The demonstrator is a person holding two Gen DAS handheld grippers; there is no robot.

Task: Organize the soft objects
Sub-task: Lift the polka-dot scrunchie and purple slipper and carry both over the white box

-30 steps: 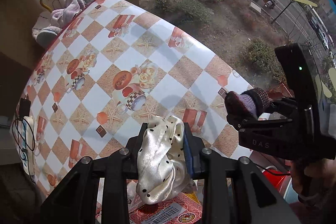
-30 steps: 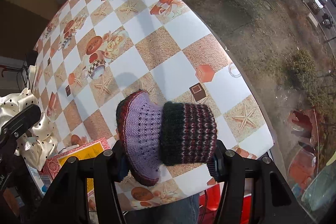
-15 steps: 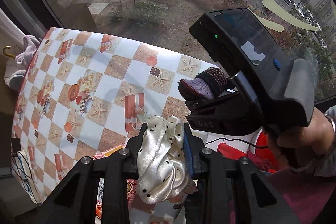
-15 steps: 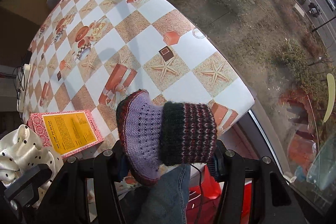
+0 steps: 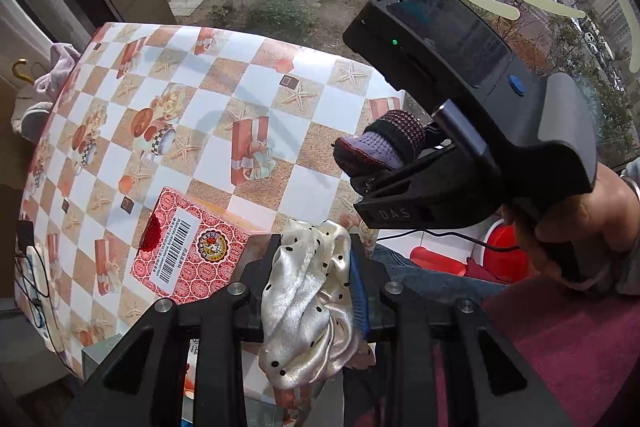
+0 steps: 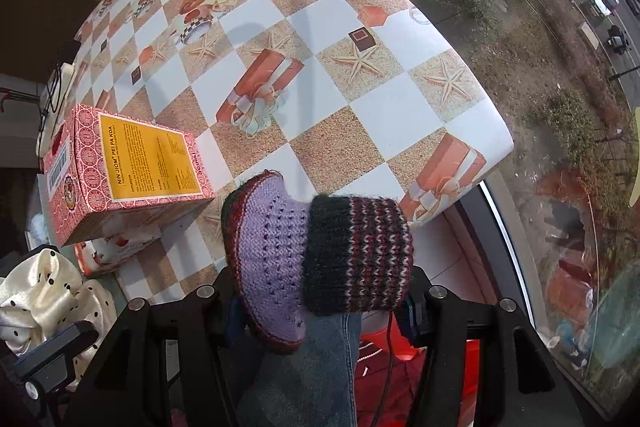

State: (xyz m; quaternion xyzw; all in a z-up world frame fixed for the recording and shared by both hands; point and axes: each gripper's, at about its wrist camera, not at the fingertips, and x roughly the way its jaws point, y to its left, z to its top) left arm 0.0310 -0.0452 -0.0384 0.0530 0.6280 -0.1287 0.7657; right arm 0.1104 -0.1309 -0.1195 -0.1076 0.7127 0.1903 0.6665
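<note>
My left gripper [image 5: 314, 283] is shut on a cream satin scrunchie with black dots [image 5: 308, 303], held above the table's near edge. The scrunchie [image 6: 44, 295] also shows at the lower left of the right wrist view. My right gripper [image 6: 320, 303] is shut on a knitted bootie [image 6: 320, 251], purple with a dark striped cuff. In the left wrist view that bootie [image 5: 380, 147] sits in the right gripper [image 5: 376, 179], off to the right past the table's corner, with a hand around its handle.
The table [image 6: 360, 27] has a checkered cloth with starfish and gift prints. A red and yellow carton [image 6: 132, 163] lies near its front edge, over a second box [image 6: 116, 247]. A jeans-clad leg [image 6: 304, 367] and a red object [image 5: 496, 251] are below. A window lies beyond.
Both grippers have drawn back toward the table's near corner with their loads still gripped. The red carton has come into view, and the left view has rolled.
</note>
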